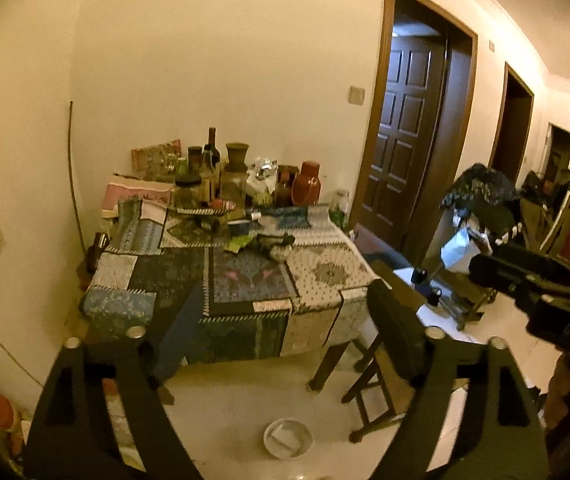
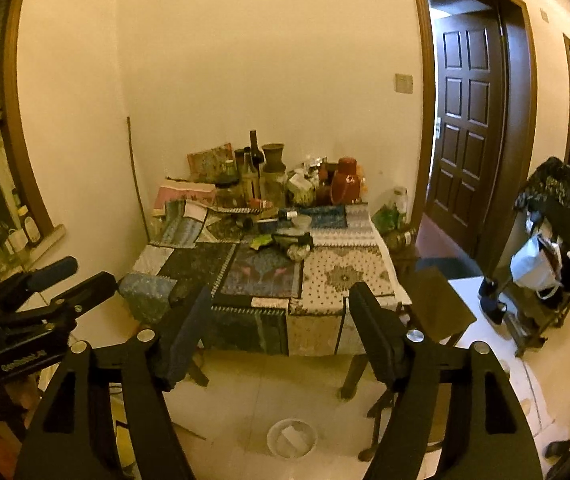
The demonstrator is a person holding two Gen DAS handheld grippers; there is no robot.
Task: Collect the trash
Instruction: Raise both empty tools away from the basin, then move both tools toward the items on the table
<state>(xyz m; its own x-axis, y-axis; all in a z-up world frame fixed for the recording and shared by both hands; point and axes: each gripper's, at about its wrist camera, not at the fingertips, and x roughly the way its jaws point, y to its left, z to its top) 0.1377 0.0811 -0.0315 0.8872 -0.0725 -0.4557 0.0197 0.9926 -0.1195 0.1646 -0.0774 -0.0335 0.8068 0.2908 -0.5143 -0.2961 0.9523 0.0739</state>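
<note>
Trash is a crumpled green wrapper [image 2: 260, 241] lying mid-worktop [image 2: 341, 276] on the patchwork cloth, just before the glass bottles and clay jars. Left gripper [image 1: 285, 312] and right gripper [image 2: 281, 312] both hover with fingers spread wide, holding nothing.

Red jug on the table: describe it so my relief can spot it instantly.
Start at the table with the patchwork cloth against the back wall. At its far edge stands a row of bottles and jars; the red jug is at the right end, nearest the brown door. It is the only big red vessel there, squat and capped, beside darker, slimmer bottles.
</note>
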